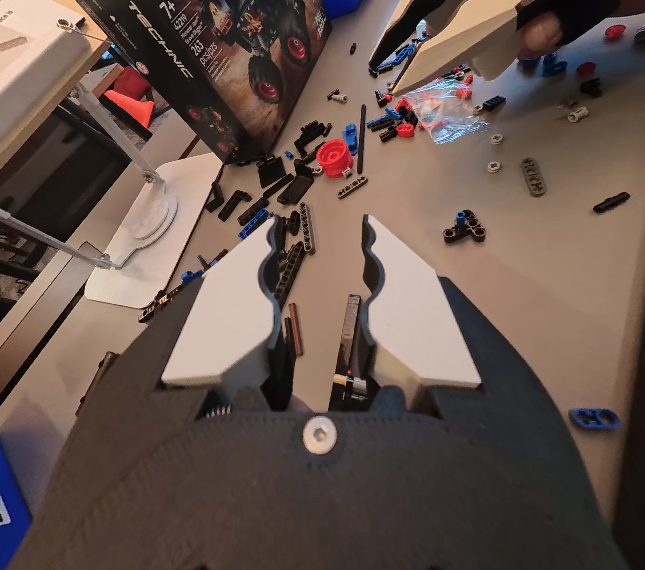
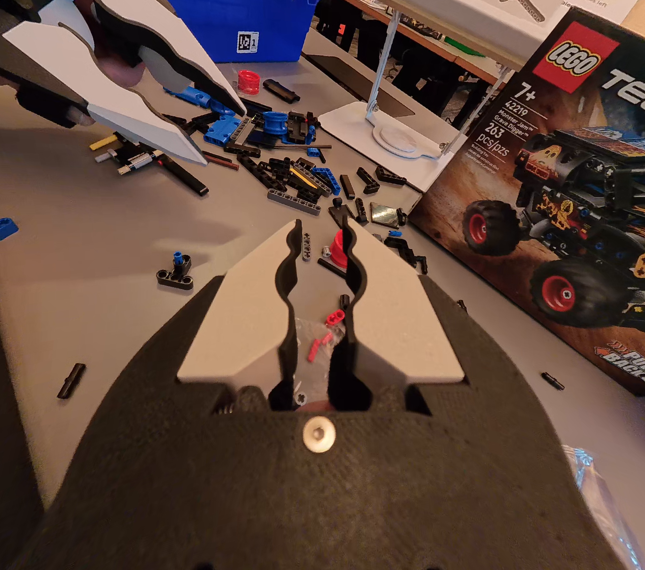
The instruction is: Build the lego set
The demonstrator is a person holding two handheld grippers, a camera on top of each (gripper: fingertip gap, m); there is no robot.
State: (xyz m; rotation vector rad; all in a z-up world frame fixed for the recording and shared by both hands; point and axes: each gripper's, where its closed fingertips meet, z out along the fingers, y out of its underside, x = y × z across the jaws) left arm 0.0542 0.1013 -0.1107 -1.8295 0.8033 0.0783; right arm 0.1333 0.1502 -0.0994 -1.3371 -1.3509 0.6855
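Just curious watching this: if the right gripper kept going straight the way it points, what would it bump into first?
Probably the small grey beam lying just past the right gripper, with the red wheel hub beside it. Depth is hard to judge, so it might pass above them.

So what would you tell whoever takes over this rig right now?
Left gripper: open, empty, above the black beams.
Right gripper: open, empty, over the clear plastic bag of red pins.
Parts lie loose on the grey table; red wheel hub sits near the set's box. A black T-piece with a blue pin and a small axle assembly are joined.
Left: almost the whole build.
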